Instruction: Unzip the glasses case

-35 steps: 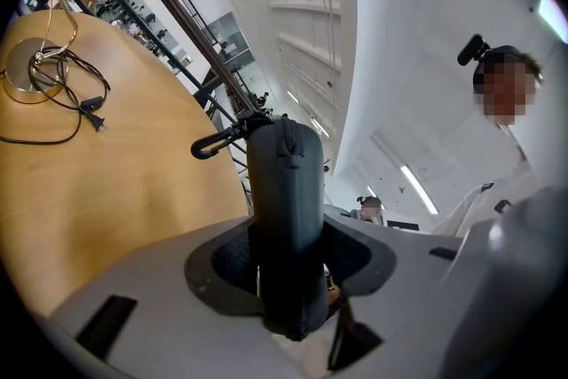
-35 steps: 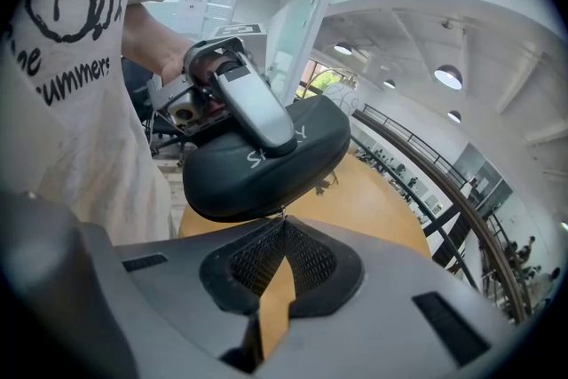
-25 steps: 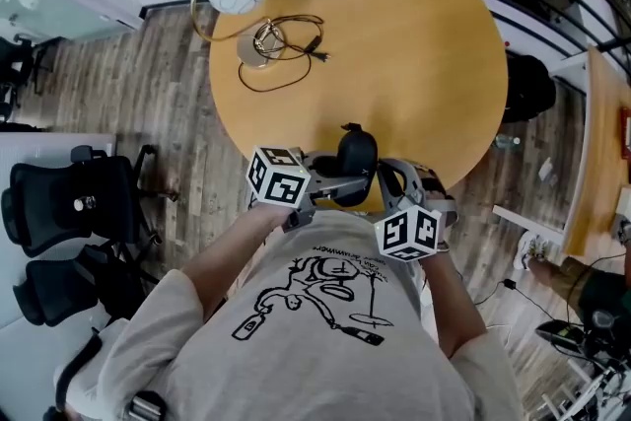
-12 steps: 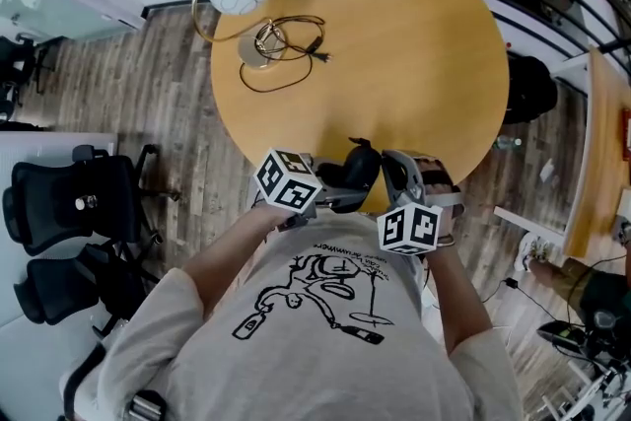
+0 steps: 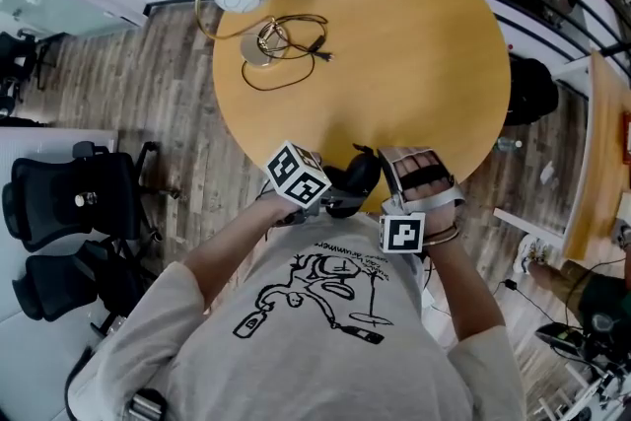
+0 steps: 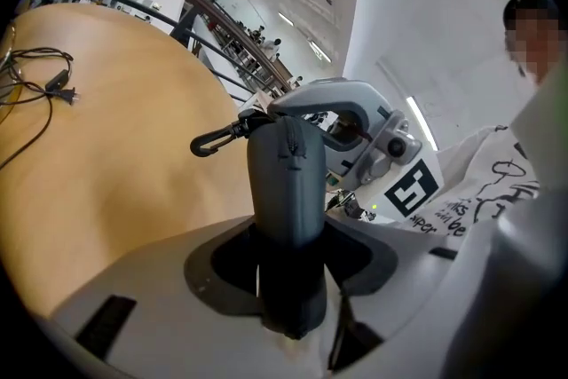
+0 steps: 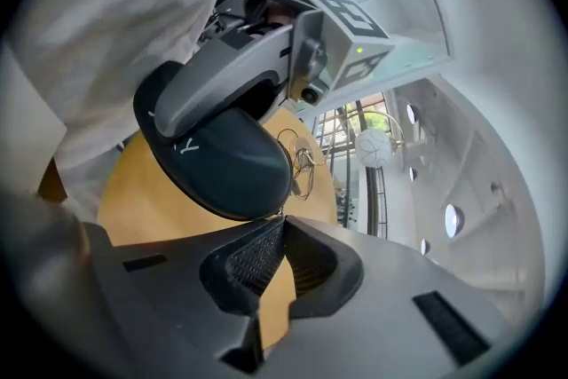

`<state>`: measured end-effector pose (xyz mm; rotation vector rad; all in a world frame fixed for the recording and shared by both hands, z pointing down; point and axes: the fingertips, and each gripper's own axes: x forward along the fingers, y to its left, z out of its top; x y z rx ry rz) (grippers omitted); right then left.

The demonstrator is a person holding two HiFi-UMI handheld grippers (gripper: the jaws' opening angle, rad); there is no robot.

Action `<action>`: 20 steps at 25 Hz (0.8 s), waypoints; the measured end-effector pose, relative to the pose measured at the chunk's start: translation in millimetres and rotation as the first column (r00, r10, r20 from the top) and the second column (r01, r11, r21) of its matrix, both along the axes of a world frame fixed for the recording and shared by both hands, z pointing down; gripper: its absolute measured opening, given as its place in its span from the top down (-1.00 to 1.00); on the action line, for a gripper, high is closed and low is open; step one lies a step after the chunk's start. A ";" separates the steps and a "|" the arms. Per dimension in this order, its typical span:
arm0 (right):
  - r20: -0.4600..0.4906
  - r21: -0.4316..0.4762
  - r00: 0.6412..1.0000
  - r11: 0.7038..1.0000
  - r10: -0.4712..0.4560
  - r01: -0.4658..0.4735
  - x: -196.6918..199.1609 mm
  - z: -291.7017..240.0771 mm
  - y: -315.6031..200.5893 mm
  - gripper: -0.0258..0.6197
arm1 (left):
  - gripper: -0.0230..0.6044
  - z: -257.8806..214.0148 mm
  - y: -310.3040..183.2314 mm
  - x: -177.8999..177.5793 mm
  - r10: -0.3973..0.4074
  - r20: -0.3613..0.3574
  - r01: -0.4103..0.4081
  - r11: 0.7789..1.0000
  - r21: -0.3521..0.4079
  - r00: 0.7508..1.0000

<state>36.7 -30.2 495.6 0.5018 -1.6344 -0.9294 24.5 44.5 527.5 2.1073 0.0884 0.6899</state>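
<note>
glasses case (image 6: 284,182): matt dark cloth | table (image 5: 394,44): smooth pale wood | floor (image 5: 148,104): grained planks

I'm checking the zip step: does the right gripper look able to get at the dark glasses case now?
Probably yes. The left gripper clamps the dark oval glasses case out in the open, and the right gripper, shut, has its tips at the case's edge with nothing between. Whether it pinches the zip pull is unclear.

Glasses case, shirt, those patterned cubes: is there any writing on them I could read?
"Y": white, on the glasses case, right gripper view; any further letters are hidden.
T-shirt: lettering above the drawing, too small to read.
Marker cubes: black-and-white patterns only, no words.
</note>
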 end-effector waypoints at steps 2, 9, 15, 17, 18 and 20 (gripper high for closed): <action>-0.062 0.035 0.997 0.998 -0.042 0.044 -2.7 2.7 -0.6 0.86 | 0.30 3.9 -0.2 -0.4 0.005 0.011 -0.005 1.000 -0.007 1.000; 0.086 -0.201 0.977 0.964 0.194 -0.174 15.5 31.2 -12.3 0.84 | 0.25 28.2 -25.5 -4.8 -0.088 0.051 0.084 0.993 0.084 0.995; 0.256 -0.520 0.742 0.735 0.620 -0.435 47.4 56.7 -7.3 0.84 | 0.22 80.9 -64.1 -10.3 -0.242 0.130 0.223 0.964 0.148 0.961; 0.329 -0.608 0.630 0.668 0.703 -0.428 44.0 54.5 -3.8 0.84 | 0.21 104.5 -73.1 -9.2 -0.249 0.186 0.215 0.959 0.186 0.950; 0.363 -0.642 0.580 0.647 0.729 -0.411 40.5 52.2 -2.4 0.84 | 0.21 115.3 -77.9 -7.9 -0.252 0.212 0.210 0.956 0.204 0.944; 0.410 -0.690 0.503 0.619 0.761 -0.375 32.7 48.4 -0.2 0.84 | 0.21 134.7 -87.6 -5.4 -0.257 0.257 0.197 0.951 0.240 0.932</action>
